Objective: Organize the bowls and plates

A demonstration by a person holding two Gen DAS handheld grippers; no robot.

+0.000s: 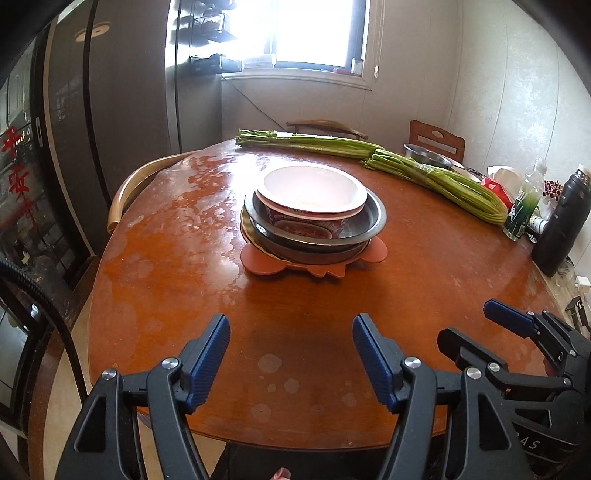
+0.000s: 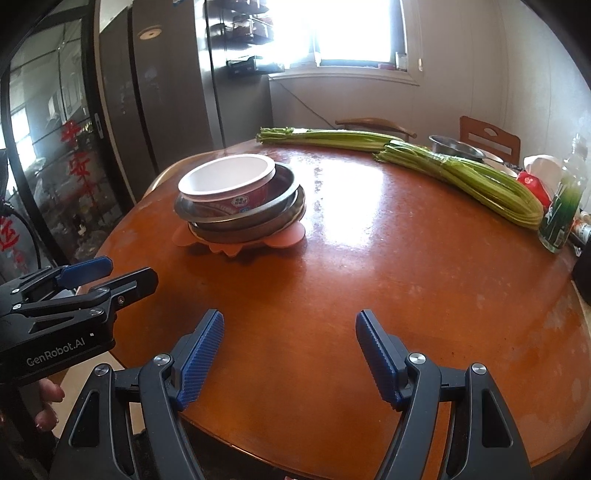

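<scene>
While the paper bowl (image 1: 312, 195) sits nested in the steel plates (image 1: 317, 229) on the pink mat (image 1: 314, 264) mid-counter (image 1: 184, 295), apparently between steps — nothing gripped. Left gripper (image 1: 290, 354) and right gripper (image 2: 290, 350) hover low at the near edge, tilted downward, jaws released. Next: reach forward, perhaps toward the far steel bowl (image 2: 456, 146).

You can't read the print on the paper bowl (image 2: 229, 184); the label is too small and blurred. Under that bowl, the metal dishes (image 2: 240, 218) hide most of each other, so how many are stacked is unclear. The pink mat (image 1: 314, 264) shows only its edges from beneath that bowl's stack. Right of the bowl, the black flask (image 1: 561, 229) is cut by the picture's edge, and the small things behind it blur together. The window (image 1: 314, 29) beyond the bowl is blown out white.
</scene>
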